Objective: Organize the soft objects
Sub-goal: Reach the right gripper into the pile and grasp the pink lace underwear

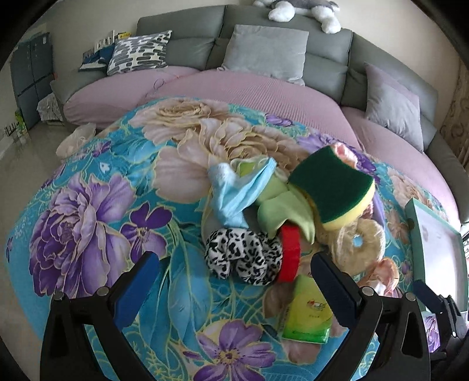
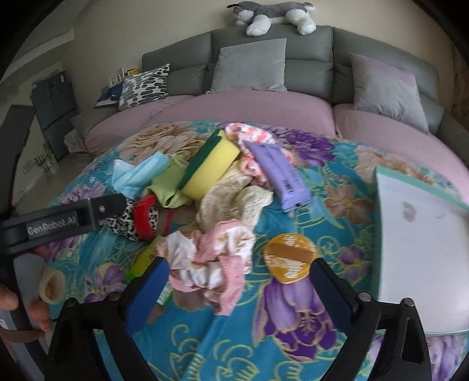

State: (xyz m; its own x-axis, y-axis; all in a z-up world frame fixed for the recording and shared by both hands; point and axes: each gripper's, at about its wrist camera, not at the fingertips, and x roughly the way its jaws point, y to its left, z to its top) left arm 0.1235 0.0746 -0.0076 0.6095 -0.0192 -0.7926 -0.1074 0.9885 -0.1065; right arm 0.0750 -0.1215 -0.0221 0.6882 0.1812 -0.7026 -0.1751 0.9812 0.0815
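Observation:
A heap of soft things lies on the floral blanket (image 1: 96, 211). It holds a green-and-yellow sponge (image 1: 331, 187), a light blue cloth (image 1: 234, 190), a pale green cloth (image 1: 281, 208), a leopard-print scrunchie (image 1: 243, 258), a red band (image 1: 290, 252) and a cream lace piece (image 1: 360, 243). My left gripper (image 1: 236, 260) is open, its tips either side of the scrunchie without touching it. My right gripper (image 2: 239, 263) is open over a crumpled pink-and-white cloth (image 2: 217, 258), the pads clear of it. A purple tube (image 2: 278, 175) and a round orange pad (image 2: 290, 255) lie close by.
A white tray with a teal rim (image 2: 381, 181) sits at the right edge of the blanket. A green packet (image 1: 307, 316) lies near the left gripper. Behind stand a grey sofa (image 2: 307, 52) with cushions and a plush dog (image 2: 272, 14). A hand (image 2: 38, 307) shows at lower left.

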